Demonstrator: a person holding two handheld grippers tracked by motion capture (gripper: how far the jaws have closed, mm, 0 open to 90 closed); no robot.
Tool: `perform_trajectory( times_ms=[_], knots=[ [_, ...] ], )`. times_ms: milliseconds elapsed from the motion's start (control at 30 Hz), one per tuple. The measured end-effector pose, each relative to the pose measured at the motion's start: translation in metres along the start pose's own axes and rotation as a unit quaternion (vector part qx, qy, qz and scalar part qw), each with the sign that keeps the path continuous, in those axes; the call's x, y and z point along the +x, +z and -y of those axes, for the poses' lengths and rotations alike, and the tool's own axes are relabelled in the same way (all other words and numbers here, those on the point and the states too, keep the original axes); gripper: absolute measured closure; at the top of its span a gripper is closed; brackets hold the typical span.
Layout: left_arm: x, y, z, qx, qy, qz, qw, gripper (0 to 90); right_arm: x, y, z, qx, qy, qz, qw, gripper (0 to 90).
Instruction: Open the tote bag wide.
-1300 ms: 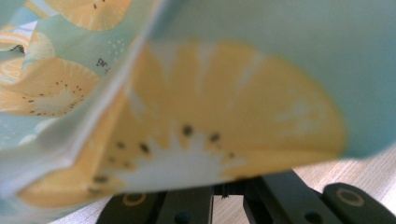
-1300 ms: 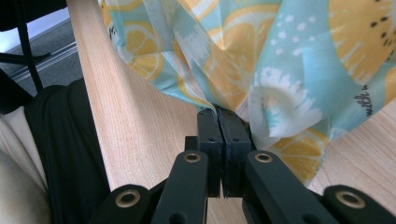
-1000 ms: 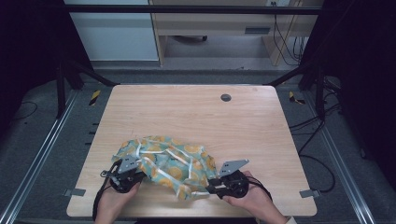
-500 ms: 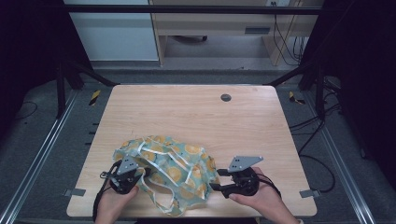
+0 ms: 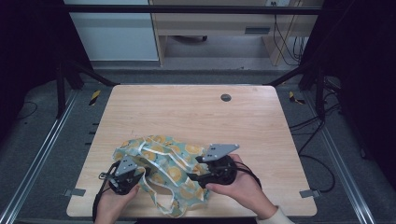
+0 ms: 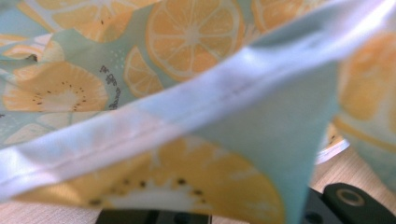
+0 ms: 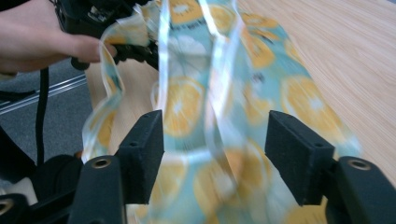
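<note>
A pale teal cloth (image 5: pixel 163 168) printed with orange citrus slices and trimmed with white straps lies crumpled near the table's front edge. My left gripper (image 5: pixel 141 173) is at the cloth's left side and looks shut on a fold of it. In the left gripper view, the cloth (image 6: pixel 187 42) hangs right before the camera with a taut white hem. My right gripper (image 5: pixel 192 177) is at the cloth's right side. Its jaws stand open (image 7: pixel 215 149), with the cloth (image 7: pixel 261 79) and a white strap lying between them. The left gripper (image 7: pixel 135 51) and its hand appear beyond.
The wooden table (image 5: pixel 187 112) has a small dark grommet (image 5: pixel 226 97) near its far edge. A bottom corner of the cloth reaches the table's front edge. Metal rails (image 5: pixel 42 154) run along the floor on both sides.
The right gripper drew away to the right, then came back left over the cloth with open jaws. The cloth has bunched closer to the front edge. The left gripper has kept its hold.
</note>
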State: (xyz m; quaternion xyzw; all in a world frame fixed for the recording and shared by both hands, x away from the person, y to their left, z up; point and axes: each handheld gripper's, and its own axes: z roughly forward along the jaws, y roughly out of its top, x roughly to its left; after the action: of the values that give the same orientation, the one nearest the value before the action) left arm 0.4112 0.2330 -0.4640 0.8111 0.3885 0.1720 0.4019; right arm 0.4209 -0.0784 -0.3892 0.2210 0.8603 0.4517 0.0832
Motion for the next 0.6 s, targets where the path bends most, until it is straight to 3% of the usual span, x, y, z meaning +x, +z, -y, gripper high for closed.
perform_trajectory(
  times_ms=[300, 600],
  knots=[
    [-0.001, -0.008, -0.004, -0.044, 0.003, 0.004, 0.999, 90.0, 0.007, 0.034, -0.027, 0.011, -0.023, 0.015, 0.9996, 25.3],
    [-0.004, -0.014, -0.006, -0.078, 0.009, 0.008, 0.9969, 90.0, 0.018, 0.064, -0.046, 0.03, -0.047, 0.016, 0.9983, 16.9]
  ],
)
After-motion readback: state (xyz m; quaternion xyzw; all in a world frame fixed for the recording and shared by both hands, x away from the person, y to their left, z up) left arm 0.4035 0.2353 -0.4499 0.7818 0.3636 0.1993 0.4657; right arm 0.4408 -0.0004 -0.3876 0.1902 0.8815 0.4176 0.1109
